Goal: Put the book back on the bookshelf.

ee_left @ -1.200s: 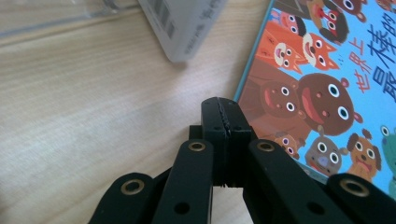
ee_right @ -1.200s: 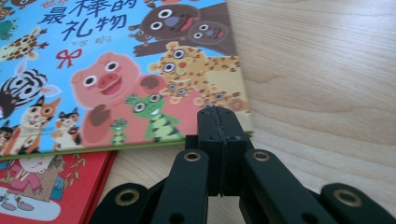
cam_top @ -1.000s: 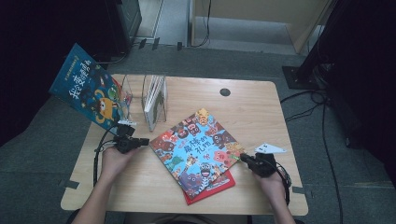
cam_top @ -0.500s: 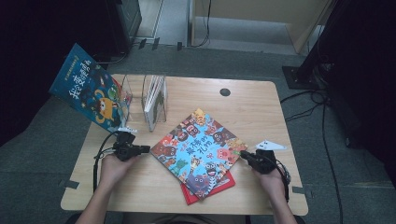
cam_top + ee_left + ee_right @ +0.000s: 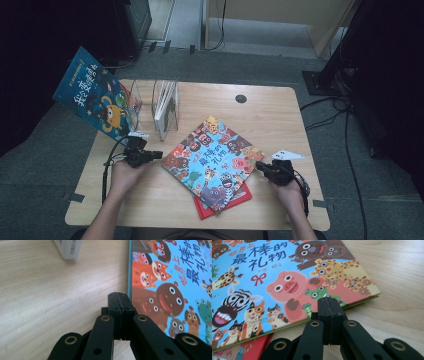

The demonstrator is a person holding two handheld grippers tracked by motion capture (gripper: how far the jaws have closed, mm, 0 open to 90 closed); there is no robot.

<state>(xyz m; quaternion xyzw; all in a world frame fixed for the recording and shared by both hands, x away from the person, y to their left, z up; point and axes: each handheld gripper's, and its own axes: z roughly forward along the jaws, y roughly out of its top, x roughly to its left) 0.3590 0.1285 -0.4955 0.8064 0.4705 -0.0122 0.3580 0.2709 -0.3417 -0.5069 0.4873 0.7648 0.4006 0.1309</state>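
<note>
A colourful picture book [image 5: 212, 162] with cartoon animals lies askew on the wooden table [image 5: 280, 120], on top of a red book [image 5: 235, 197]. My left gripper [image 5: 152, 155] is shut and empty, its tip [image 5: 119, 298] right beside the picture book's [image 5: 170, 277] left edge. My right gripper [image 5: 261, 167] is also shut and empty. Its tip [image 5: 329, 303] sits at the picture book's [image 5: 274, 272] right edge, near a corner. A corner of the red book [image 5: 249, 347] peeks out beneath. I cannot tell whether either tip touches the book.
A clear book rack [image 5: 165, 102] with upright books stands at the table's back left, its white end [image 5: 68, 247] just ahead of my left gripper. A blue book [image 5: 97, 97] leans out over the table's left edge. Bare wood stretches behind and right of the picture book.
My left hand has shifted slightly by the book's left edge. The right hand and the books have stayed put.
</note>
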